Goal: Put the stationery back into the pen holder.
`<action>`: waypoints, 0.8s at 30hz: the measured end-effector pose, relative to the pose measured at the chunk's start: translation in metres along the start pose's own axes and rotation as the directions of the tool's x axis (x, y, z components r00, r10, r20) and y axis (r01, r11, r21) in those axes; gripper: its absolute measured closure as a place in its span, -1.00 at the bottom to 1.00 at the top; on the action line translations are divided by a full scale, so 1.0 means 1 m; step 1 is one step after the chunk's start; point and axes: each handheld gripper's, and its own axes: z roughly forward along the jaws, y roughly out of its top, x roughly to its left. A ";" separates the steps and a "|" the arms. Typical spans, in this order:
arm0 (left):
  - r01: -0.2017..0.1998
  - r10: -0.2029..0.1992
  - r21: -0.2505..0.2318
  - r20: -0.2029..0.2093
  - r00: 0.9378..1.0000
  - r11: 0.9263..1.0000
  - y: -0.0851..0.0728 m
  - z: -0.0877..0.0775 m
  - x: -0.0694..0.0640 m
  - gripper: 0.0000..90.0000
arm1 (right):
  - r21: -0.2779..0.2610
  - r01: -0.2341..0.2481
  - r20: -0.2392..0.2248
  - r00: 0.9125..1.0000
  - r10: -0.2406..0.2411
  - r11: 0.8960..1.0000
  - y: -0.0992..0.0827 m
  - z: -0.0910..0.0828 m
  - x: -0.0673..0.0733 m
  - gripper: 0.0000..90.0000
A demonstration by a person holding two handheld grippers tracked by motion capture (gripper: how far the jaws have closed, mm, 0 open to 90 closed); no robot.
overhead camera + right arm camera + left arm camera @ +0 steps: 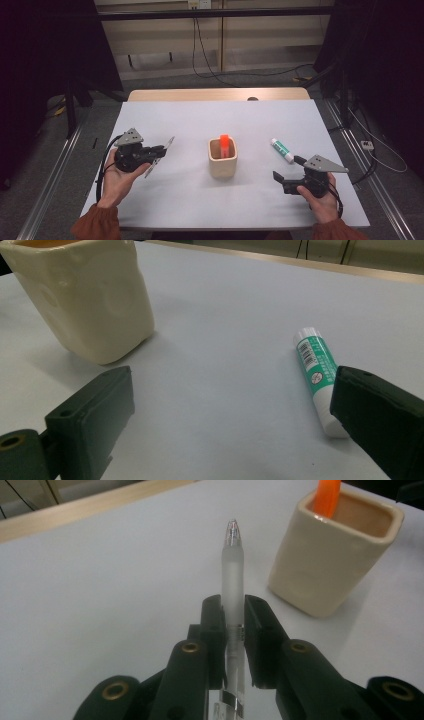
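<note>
While the left gripper point(162, 152) pinches a frosted clear pen point(232, 595) between its jaws, the job in hand looks like tidying loose desk items into the cream holder cup point(222, 159) at the middle of the white tabletop point(200, 117). In the left gripper view the pen runs straight out past the pads, silver tip forward, with the cup just ahead and to the right of that tip — an orange marker point(225, 143) already stands inside it. In the high view the pen shows as a thin pale bar held clear of the tabletop to the left of the cup, and it looks slanted rather than upright. On the other side of the cup, the right gripper point(289, 169) rests low in the person's hand with its jaws spread wide and nothing between them. A green-and-white glue stick point(316, 377) lies flat on the tabletop right of the cup, just beyond that gripper's far jaw. Judged from this, the pen is at the carry stage — the next move calls for bringing it over the cup's mouth, tipping it nearer upright beside the marker, then easing the jaws apart. The glue stick would likely come after.
</note>
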 end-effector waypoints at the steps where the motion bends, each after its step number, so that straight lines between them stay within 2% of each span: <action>1: -0.003 0.003 -0.011 -0.003 1.000 1.000 0.001 0.000 -0.001 0.78 | 0.000 0.000 -0.001 1.000 0.000 1.000 0.000 0.000 0.000 -0.92; 5: -0.010 0.010 -0.038 -0.012 1.000 0.999 0.003 0.000 -0.006 0.78 | -0.002 0.001 0.002 1.000 -0.001 1.000 0.000 0.000 0.000 -0.92; 10: -0.016 0.017 -0.069 0.017 1.000 0.997 0.007 0.002 -0.014 0.78 | -0.001 0.001 0.002 1.000 -0.001 1.000 0.000 0.000 0.000 -0.92; 14: -0.033 0.035 -0.092 0.018 0.999 0.995 0.013 0.003 -0.021 0.78 | -0.001 0.001 0.003 1.000 -0.001 1.000 0.000 0.000 0.000 -0.91; 24: -0.056 0.062 -0.161 0.031 0.998 0.985 0.032 0.006 -0.037 0.78 | -0.002 -0.001 0.006 1.000 0.001 1.000 0.000 0.000 0.000 -0.91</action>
